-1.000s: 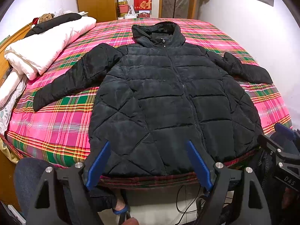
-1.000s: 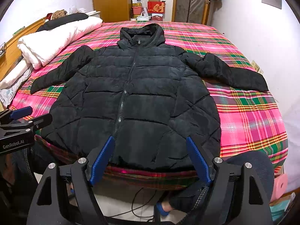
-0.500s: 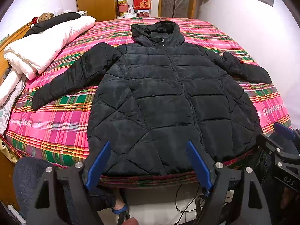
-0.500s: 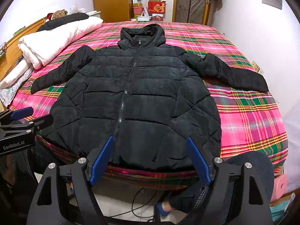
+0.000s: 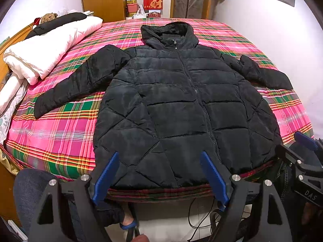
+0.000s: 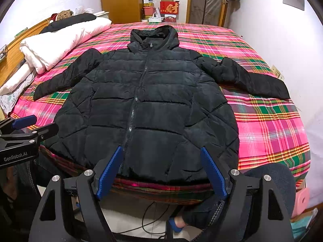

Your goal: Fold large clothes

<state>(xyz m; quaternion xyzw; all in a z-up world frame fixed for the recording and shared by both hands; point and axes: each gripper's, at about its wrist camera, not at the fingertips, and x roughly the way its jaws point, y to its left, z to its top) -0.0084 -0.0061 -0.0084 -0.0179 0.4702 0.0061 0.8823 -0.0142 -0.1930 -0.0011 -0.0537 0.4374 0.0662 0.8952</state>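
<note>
A black hooded puffer jacket [image 5: 177, 104] lies flat, front up and zipped, on the plaid bed; it also shows in the right wrist view [image 6: 145, 109]. Both sleeves spread out to the sides, hood at the far end, hem at the near bed edge. My left gripper [image 5: 159, 161] is open and empty, hovering just before the hem, left of the zipper. My right gripper [image 6: 161, 157] is open and empty, before the hem, right of the zipper. Each gripper shows at the edge of the other's view, the right one in the left wrist view [image 5: 302, 141] and the left one in the right wrist view [image 6: 24, 123].
The bed [image 5: 60, 125] has a pink and green plaid sheet. A folded white duvet [image 5: 46, 50] with a black garment on it lies at the far left. A wall [image 5: 282, 40] runs along the right side. The person's knees and cables are below the bed edge.
Both views have shifted very slightly; the jacket and the open grippers stay as they were.
</note>
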